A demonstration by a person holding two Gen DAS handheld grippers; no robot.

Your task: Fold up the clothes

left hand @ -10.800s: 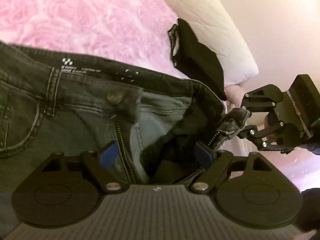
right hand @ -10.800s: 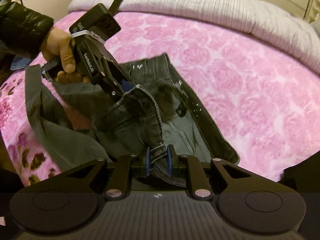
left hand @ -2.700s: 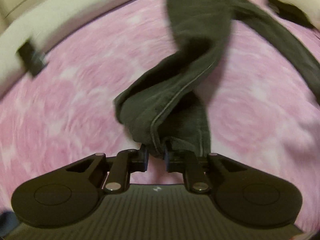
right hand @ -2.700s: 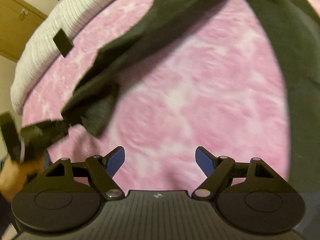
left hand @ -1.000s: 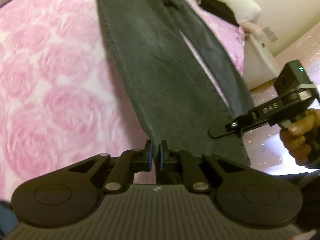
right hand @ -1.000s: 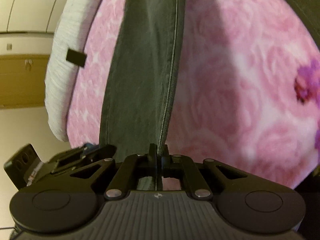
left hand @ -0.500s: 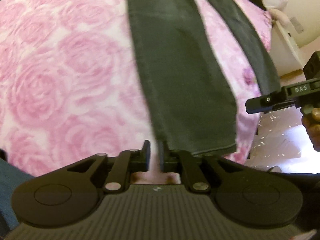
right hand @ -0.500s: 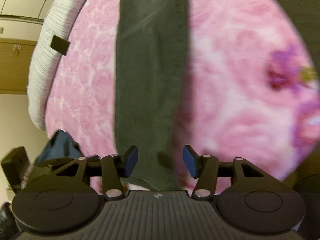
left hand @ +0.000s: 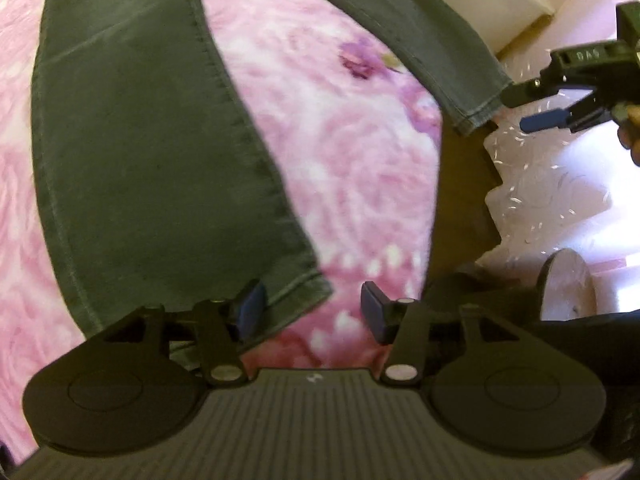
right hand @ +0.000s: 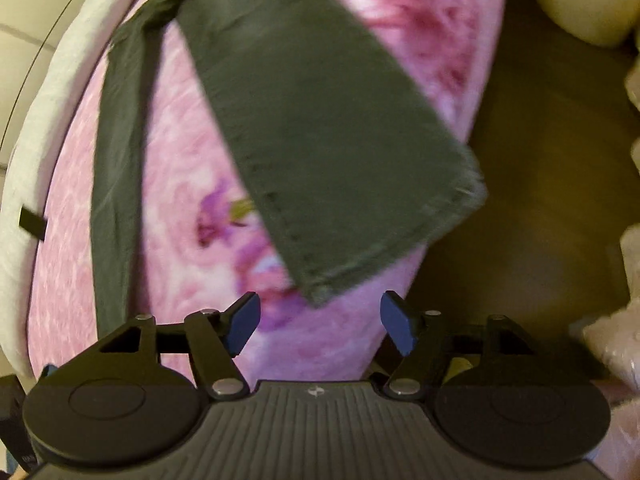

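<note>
Dark grey jeans lie stretched out on a pink rose-patterned bed cover [left hand: 340, 160]. In the left wrist view one leg [left hand: 140, 140] ends at its hem just ahead of my left gripper [left hand: 310, 314], which is open and empty. The other leg [left hand: 432, 48] runs to the bed's right edge, where my right gripper [left hand: 560, 108] hovers open. In the right wrist view that leg [right hand: 332, 128] lies flat with its hem just ahead of the open right gripper [right hand: 320, 326]; the first leg [right hand: 120, 152] lies at the left.
The bed's edge drops to a dark gap [right hand: 540, 200] on the right. A white quilt [right hand: 52, 92] lines the bed's far side. A white patterned floor mat [left hand: 560, 200] and a round grey object [left hand: 568, 284] lie beside the bed.
Both grippers have let go of the leg hems and opened wide. The legs now lie flat on the bed, and both grippers have drawn back a little from the hems.
</note>
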